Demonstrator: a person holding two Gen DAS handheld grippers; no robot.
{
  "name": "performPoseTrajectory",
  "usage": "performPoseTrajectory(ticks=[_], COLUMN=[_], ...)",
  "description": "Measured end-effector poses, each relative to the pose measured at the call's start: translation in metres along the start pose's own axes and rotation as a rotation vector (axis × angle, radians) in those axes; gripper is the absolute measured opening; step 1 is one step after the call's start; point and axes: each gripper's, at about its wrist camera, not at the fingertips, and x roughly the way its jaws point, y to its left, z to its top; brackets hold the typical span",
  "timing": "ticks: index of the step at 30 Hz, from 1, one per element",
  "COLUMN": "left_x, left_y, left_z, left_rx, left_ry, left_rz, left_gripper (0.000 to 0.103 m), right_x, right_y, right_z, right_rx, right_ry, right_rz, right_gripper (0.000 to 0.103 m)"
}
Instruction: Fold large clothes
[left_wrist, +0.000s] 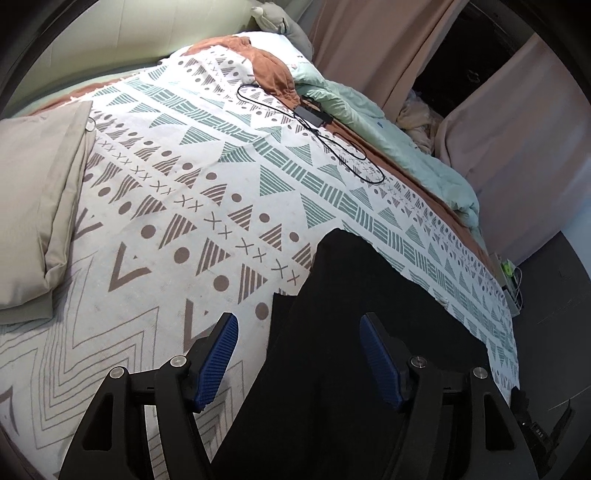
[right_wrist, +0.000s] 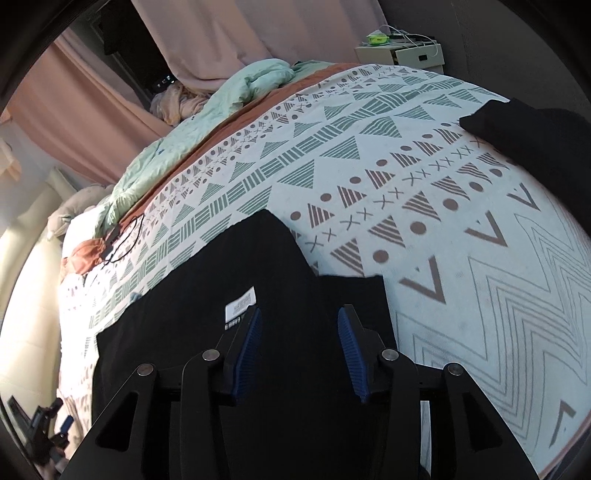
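Note:
A black garment (left_wrist: 354, 302) lies flat on the patterned bedspread (left_wrist: 177, 206), near the bed's edge. My left gripper (left_wrist: 299, 325) hovers above it, blue pads apart and nothing between them. In the right wrist view the same black garment (right_wrist: 240, 280) shows a white label (right_wrist: 240, 304). My right gripper (right_wrist: 301, 314) stands open just over that cloth, its pads clear of it. Another black fabric part (right_wrist: 535, 140) rests at the far right of the bed. The left gripper (right_wrist: 48, 435) also shows dimly at the lower left of the right wrist view.
A grey pillow (left_wrist: 37, 192) lies at the left of the bed. A black charger with a looping cable (left_wrist: 314, 114) sits near a rumpled mint duvet (left_wrist: 369, 122). Pink curtains (left_wrist: 369, 40) hang behind. A small nightstand (right_wrist: 402, 51) stands beyond the bed.

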Motion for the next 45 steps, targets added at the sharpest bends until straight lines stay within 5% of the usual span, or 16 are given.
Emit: performPoseTrajectory(ticks=[14, 18, 21, 30, 35, 39, 45], left_x=[-0.024, -0.012, -0.005, -0.020, -0.045, -0.065, -0.060], left_y=[0.024, 0.036, 0.054, 0.062, 0.069, 0.067, 0.062], left_z=[-0.051, -0.070, -0.082, -0.089, -0.094, -0.099, -0.105], left_rx=[-0.026, -0.040, -0.077, -0.030, -0.108, -0.116, -0.116], left_ry=[0.087, 0.175, 0.229, 0.191, 0.130, 0.074, 0.097], left_rz=[0.026, 0.117, 0.139, 0.261, 0.164, 0.076, -0.027], left_gripper=[0.069, 0.069, 0.067, 0.064, 0.064, 0.064, 0.064], right_x=[-0.021, -0.019, -0.019, -0.031, -0.052, -0.079, -0.088], right_y=[-0.034, -0.052, -0.066, -0.076, -0.072, -0.068, -0.045], right_z=[-0.062, -0.079, -0.087, -0.108, -0.114, -0.118, -0.125], right_rx=[-0.009, 0.013, 0.048, 0.030, 0.036, 0.061, 0.060], right_ry=[0.085, 0.133, 0.163, 0.167, 0.113, 0.020, -0.018], right_rz=[-0.079, -0.137, -0.103, -0.125, -0.190, -0.126, -0.055], right_gripper=[0.044, 0.044, 0.044, 0.044, 0.044, 0.044, 0.044])
